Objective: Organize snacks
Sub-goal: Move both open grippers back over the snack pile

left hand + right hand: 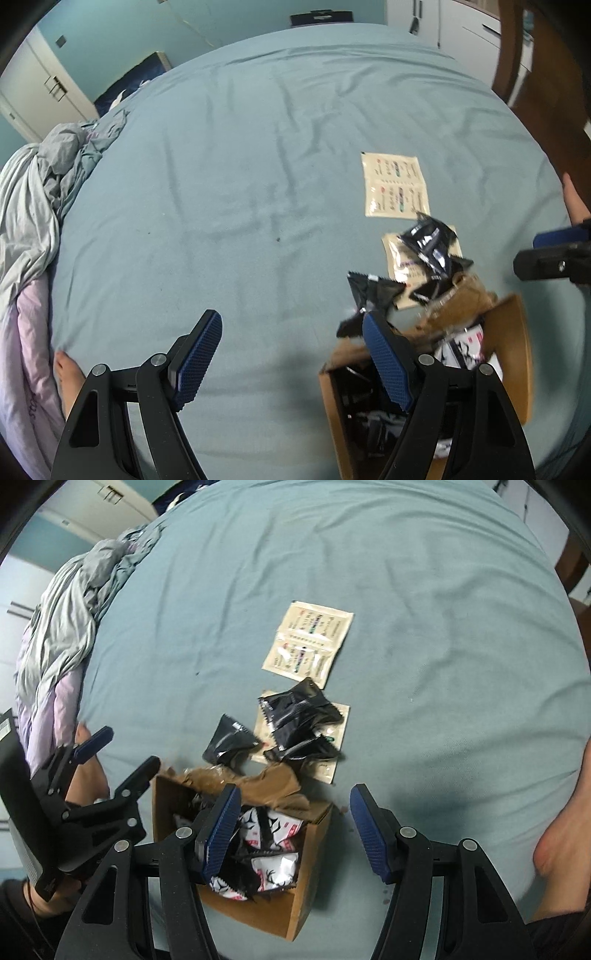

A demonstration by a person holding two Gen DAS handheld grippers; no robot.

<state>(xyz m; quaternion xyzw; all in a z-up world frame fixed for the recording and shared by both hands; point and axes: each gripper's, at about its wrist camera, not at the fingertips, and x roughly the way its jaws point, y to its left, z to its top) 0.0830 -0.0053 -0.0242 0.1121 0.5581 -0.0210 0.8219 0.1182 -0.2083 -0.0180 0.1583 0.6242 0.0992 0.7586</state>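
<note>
On the blue-green bed sheet (424,627) lies a beige double sachet (309,642) (395,184). Nearer to me, black snack packets (301,716) (428,240) are piled on another beige sachet (338,734), and one black packet (229,740) (369,291) lies beside them. An open cardboard box (258,917) (332,413) holds white packets (275,830) and dark ones. My right gripper (295,823) hangs open over the box's far right corner with nothing between its pads. My left gripper (291,350) (120,755) stands open just left of the box, also with nothing in it.
Crumpled grey and lilac bedding (44,192) (66,620) is heaped along the left side of the bed. A bare foot (565,830) rests at the right and another (66,376) at the left. A wooden bed frame (546,92) rises at the far right.
</note>
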